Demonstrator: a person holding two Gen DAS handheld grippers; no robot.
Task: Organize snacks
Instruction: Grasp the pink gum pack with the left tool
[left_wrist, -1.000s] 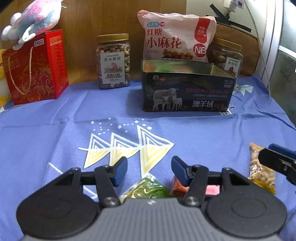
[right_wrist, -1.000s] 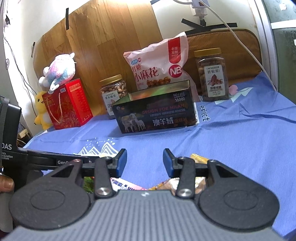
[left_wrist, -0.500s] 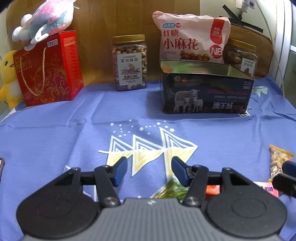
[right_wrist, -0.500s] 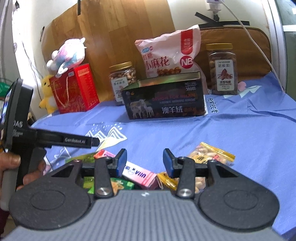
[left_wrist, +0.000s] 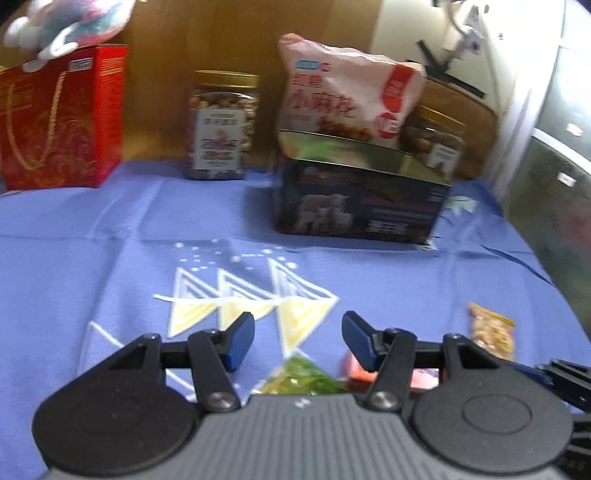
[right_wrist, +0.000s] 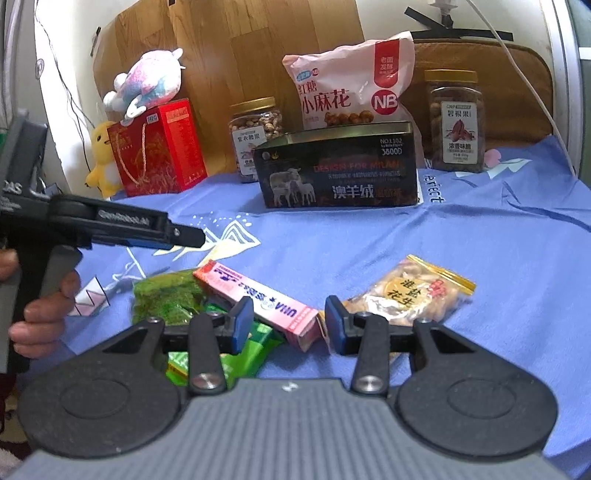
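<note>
The pink box (right_wrist: 258, 301) reads "UHA"; it lies on the blue cloth (right_wrist: 498, 258) between a green packet (right_wrist: 166, 299) and a peanut bag (right_wrist: 410, 293). The dark tin (right_wrist: 340, 177) behind reads "DESIGN FOR MILAN". Both tongs are spread and empty: the right tongs (right_wrist: 289, 325) hover over the box, the left tongs (left_wrist: 297, 341) point down at the snacks.

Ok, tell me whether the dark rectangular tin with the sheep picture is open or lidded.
Open. The dark rectangular sheep tin has no lid on it; its shiny inner wall shows above the rim in both views.
</note>
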